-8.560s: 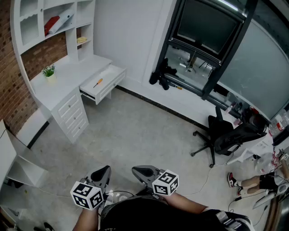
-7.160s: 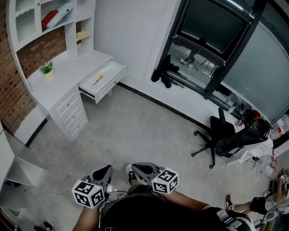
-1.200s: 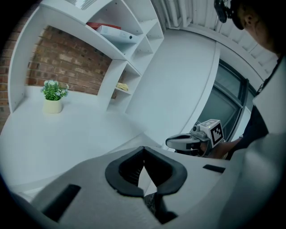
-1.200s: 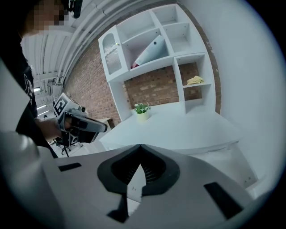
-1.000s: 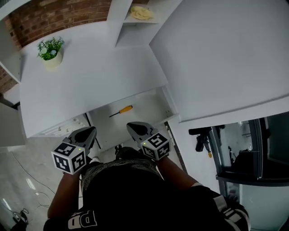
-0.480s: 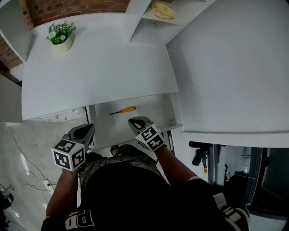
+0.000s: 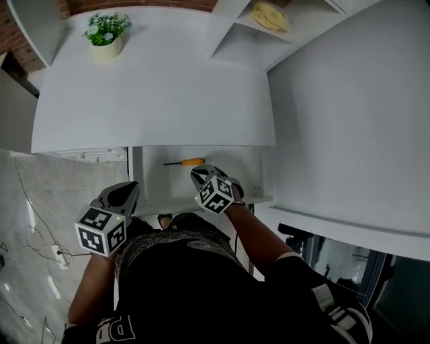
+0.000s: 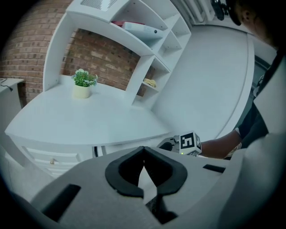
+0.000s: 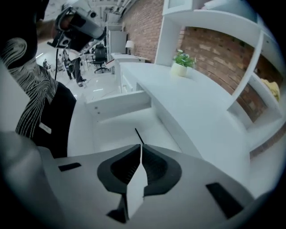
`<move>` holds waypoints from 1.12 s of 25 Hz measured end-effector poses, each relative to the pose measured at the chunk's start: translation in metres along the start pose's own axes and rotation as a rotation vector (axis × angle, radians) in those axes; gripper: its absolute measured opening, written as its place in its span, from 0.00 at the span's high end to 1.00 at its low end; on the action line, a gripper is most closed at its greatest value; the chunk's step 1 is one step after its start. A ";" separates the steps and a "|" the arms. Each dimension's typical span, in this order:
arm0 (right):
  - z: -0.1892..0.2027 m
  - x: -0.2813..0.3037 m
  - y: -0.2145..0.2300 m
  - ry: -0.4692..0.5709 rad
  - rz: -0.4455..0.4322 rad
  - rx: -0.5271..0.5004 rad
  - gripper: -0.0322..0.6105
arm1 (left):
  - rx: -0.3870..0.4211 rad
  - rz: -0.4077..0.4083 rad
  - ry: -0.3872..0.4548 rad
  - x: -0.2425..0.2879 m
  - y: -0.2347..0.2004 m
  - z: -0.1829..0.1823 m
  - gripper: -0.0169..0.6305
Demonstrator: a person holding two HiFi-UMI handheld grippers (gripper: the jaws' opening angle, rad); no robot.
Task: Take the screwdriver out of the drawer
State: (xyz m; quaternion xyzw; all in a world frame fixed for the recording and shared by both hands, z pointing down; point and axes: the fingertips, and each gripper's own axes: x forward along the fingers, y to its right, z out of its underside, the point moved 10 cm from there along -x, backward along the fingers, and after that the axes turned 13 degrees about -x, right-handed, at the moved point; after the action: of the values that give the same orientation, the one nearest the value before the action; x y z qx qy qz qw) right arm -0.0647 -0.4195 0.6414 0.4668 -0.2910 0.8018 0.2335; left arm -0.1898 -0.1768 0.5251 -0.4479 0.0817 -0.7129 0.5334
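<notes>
An orange-handled screwdriver [image 7: 185, 162] lies across the back of the open white drawer [image 7: 151, 188] under the desk top. My right gripper [image 7: 199, 173] hovers over the drawer just short of the handle, jaws shut and empty. In the right gripper view only the screwdriver's thin black shaft [image 9: 139, 135] pokes out past the shut right gripper [image 9: 141, 146], with the drawer floor [image 9: 116, 129] below. My left gripper [image 7: 126, 190] hangs at the drawer's left front corner, also shut and empty; the left gripper [image 8: 143, 148] looks over the desk, and the right gripper's marker cube [image 8: 190, 143] shows beyond it.
The white desk top [image 7: 161, 94] carries a small potted plant [image 7: 106, 33] at its far left. A shelf unit with a yellow object [image 7: 271, 15] rises at the right. Smaller drawer fronts [image 7: 94, 153] sit left of the open drawer. Cables [image 7: 33, 235] trail on the floor.
The person has walked from across the room up to the desk. In the last second the right gripper moved forward over the drawer, closer to the screwdriver; the left stayed back.
</notes>
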 end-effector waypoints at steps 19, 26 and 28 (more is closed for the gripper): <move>0.012 0.082 0.016 -0.102 -0.128 -0.324 0.89 | -0.095 -0.115 0.011 -0.013 -0.002 0.025 0.95; 0.014 0.098 0.016 -0.146 -0.179 -0.423 0.89 | -0.109 -0.127 0.018 -0.012 -0.003 0.022 0.95; 0.015 0.103 0.016 -0.160 -0.193 -0.431 0.89 | -0.112 -0.128 0.016 -0.013 -0.004 0.022 0.95</move>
State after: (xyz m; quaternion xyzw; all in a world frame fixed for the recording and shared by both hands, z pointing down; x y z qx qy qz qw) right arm -0.1124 -0.4309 0.7346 0.4941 -0.4268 0.6556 0.3793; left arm -0.1759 -0.1565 0.5336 -0.4757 0.0970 -0.7434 0.4600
